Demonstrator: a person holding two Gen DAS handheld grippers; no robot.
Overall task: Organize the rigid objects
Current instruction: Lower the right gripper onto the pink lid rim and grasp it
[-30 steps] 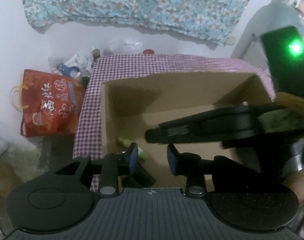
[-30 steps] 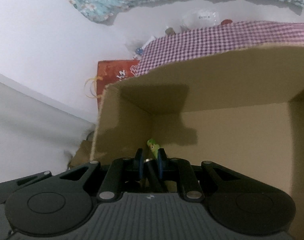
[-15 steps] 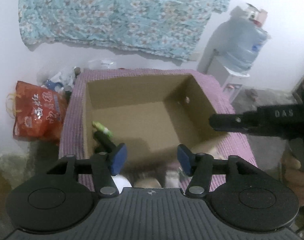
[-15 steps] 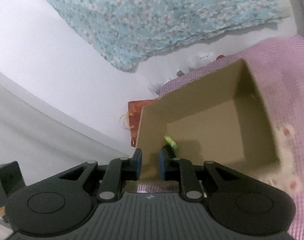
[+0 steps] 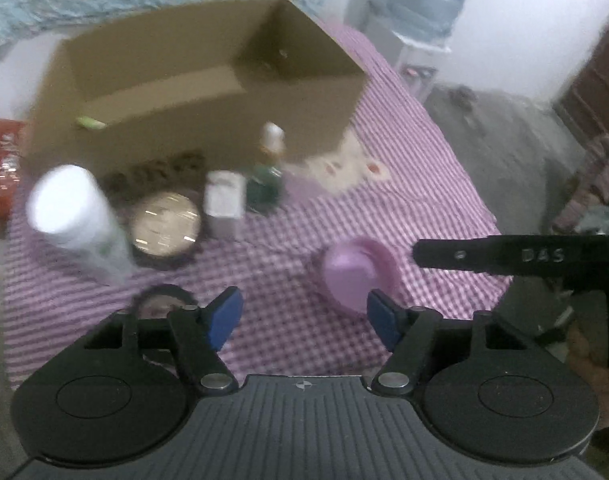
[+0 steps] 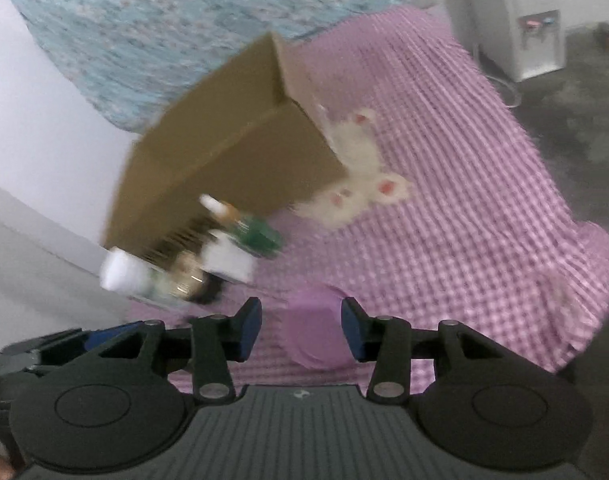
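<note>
Both grippers, left gripper [image 5: 302, 320] and right gripper [image 6: 301, 328], have just been opening, jaws spread and empty; one stiff, light-looking pink plastic cup [image 6: 314, 332] lies between the right jaws, best taken across its walls.

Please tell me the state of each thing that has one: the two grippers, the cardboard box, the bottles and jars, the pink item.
left gripper: open, empty, jaws just opening
right gripper: open, jaws just opening, pads not touching pink lid
cardboard box: open-topped, green tube inside
white bottle: upright, capped
gold-lidded jar: closed
green bottle: upright
pink lid: on cloth, not held
</note>
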